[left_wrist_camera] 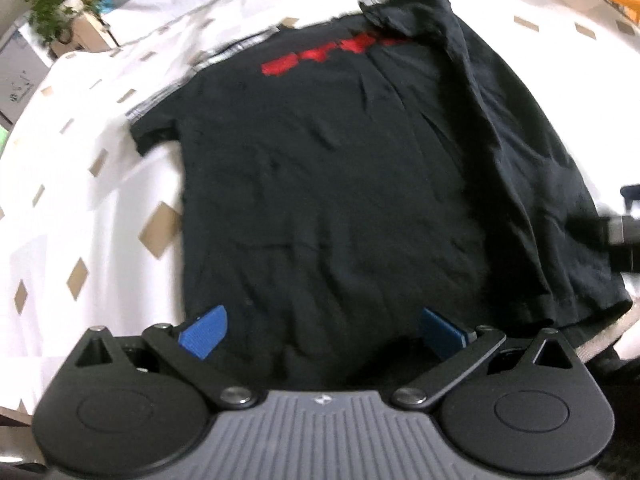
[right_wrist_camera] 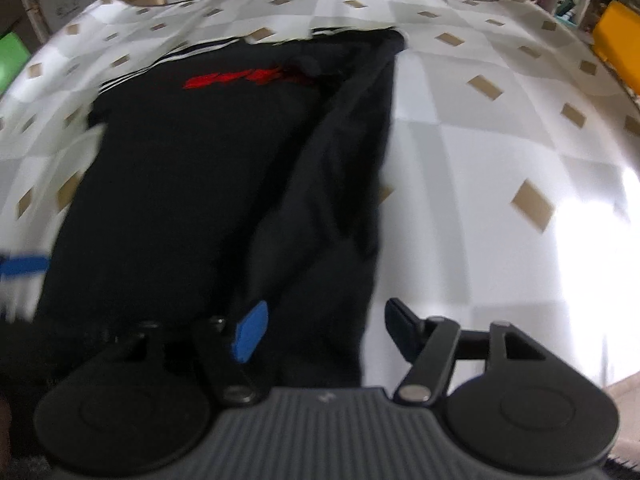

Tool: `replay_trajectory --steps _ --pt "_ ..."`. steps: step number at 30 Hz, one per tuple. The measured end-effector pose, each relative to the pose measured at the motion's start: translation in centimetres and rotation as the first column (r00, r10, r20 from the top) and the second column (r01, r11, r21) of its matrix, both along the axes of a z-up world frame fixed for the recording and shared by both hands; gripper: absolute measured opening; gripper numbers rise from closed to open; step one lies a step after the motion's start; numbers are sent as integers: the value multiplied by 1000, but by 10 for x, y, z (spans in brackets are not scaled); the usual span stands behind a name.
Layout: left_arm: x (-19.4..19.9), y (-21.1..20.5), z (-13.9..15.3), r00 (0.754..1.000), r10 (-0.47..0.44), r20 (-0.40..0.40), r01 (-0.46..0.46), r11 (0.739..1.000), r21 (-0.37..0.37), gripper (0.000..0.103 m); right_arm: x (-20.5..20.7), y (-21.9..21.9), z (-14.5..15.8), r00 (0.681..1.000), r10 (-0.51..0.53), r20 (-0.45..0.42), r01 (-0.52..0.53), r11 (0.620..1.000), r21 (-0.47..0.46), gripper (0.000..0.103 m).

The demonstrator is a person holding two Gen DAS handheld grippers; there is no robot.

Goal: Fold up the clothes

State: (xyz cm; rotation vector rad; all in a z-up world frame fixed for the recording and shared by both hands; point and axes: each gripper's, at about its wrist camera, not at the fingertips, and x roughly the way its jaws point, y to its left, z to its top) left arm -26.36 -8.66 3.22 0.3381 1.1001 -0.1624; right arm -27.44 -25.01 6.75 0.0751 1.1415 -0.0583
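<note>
**Black T-shirt spread on the table, right side folded in**

Black fabric fills the middle of both views: a T-shirt with a red print across the chest is laid flat on a table covered by a white cloth with tan diamonds. The collar end is turned toward the table's far edge, the hem toward its near edge. The right side of the shirt is folded inward as a long flap, and the left sleeve is spread out toward the table's left edge.

The left gripper is held over the hem with its blue pads set wide apart, nothing between them. The right gripper is seen above the folded flap's near end, half open and gripping nothing. Both views are blurred.
</note>
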Motion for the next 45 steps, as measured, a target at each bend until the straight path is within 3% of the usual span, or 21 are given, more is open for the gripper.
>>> replay_trajectory --steps 6,11,17,22,24,27,29,31,45 --pt "5 24 6 996 94 12 -94 996 -9 103 -20 37 -3 998 68 -5 -68 997 34 57" --pt "2 29 7 994 111 12 -111 994 -2 103 -21 55 -13 993 119 -15 -119 993 18 55" --pt "3 29 7 994 112 8 -111 994 -19 103 -19 56 -22 993 119 -19 -119 993 -2 39" --pt "3 27 6 995 104 4 -104 994 -20 103 -20 57 -19 990 137 -14 -138 990 -19 13" --pt "3 27 7 995 104 5 -104 994 -25 103 -21 55 -15 991 137 -9 -137 990 -19 9" --pt "2 27 8 994 105 6 -105 994 -29 103 -21 49 -6 993 119 11 -119 993 -8 9" --pt "2 27 8 995 104 4 -104 994 -33 103 -21 44 -5 995 101 9 -102 994 46 16" --pt "2 26 8 995 103 2 -102 994 -32 103 -22 40 -3 997 77 12 -78 995 66 37" --pt "4 23 9 994 110 -20 -111 991 -72 103 -39 38 -6 1000 28 -10 -28 999 43 42"
